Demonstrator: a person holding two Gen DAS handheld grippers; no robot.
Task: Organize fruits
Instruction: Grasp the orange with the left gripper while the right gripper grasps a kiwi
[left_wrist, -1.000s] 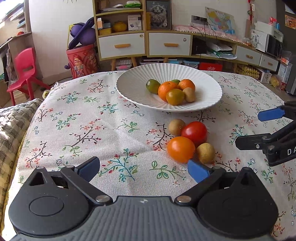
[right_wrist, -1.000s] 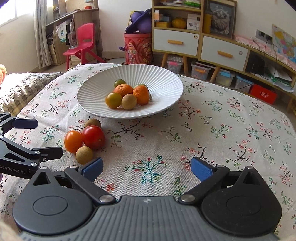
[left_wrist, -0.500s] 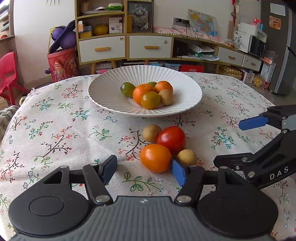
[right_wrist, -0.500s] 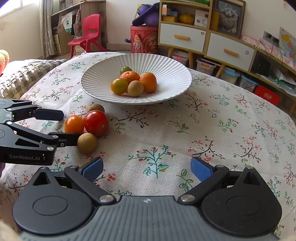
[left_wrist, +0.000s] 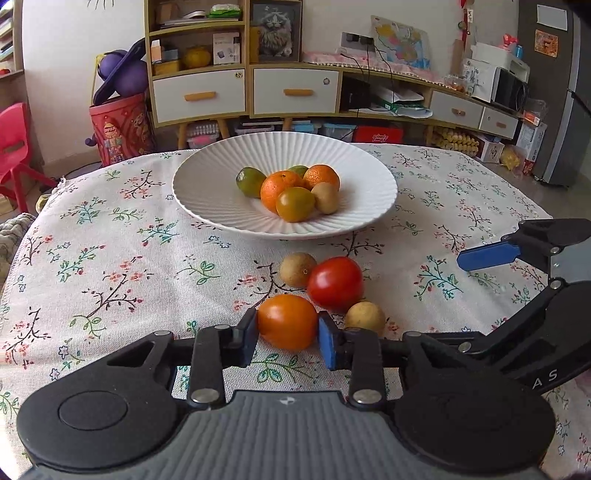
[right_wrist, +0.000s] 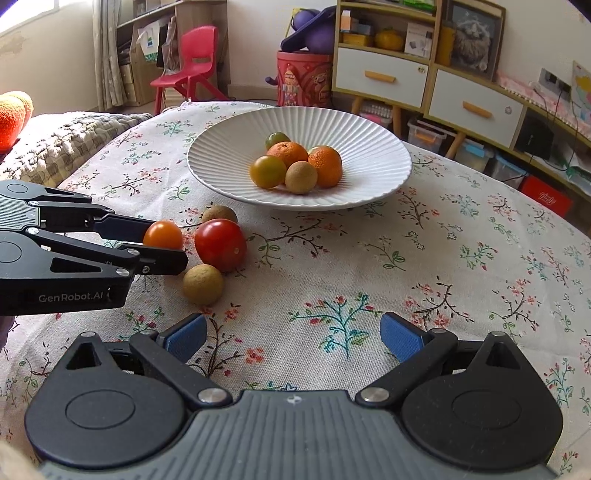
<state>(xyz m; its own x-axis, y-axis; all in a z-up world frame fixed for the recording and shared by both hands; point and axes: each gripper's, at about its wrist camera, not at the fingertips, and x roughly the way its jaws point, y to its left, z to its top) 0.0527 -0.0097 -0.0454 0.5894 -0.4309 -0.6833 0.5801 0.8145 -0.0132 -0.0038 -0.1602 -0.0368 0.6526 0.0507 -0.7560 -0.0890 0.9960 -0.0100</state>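
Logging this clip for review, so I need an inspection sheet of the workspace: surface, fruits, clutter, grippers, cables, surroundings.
Surface: floral tablecloth covers the table.
Job's things: white plate holds six fruits; orange tomato, red tomato and two brown fruits lie on the cloth.
Clutter: nothing seen on the table.
Grippers: left gripper shut on orange tomato; right gripper open, holds nothing.
Cables: black cords at the wall sockets.
Surroundings: drawer cabinet, red chair, red bin.

On table (left_wrist: 110, 258): plate (left_wrist: 207, 192) toward the cabinet (left_wrist: 243, 92)
In plate: five fruits (left_wrist: 291, 188) clustered
Before plate: four fruits (left_wrist: 325, 295) bunched on the cloth
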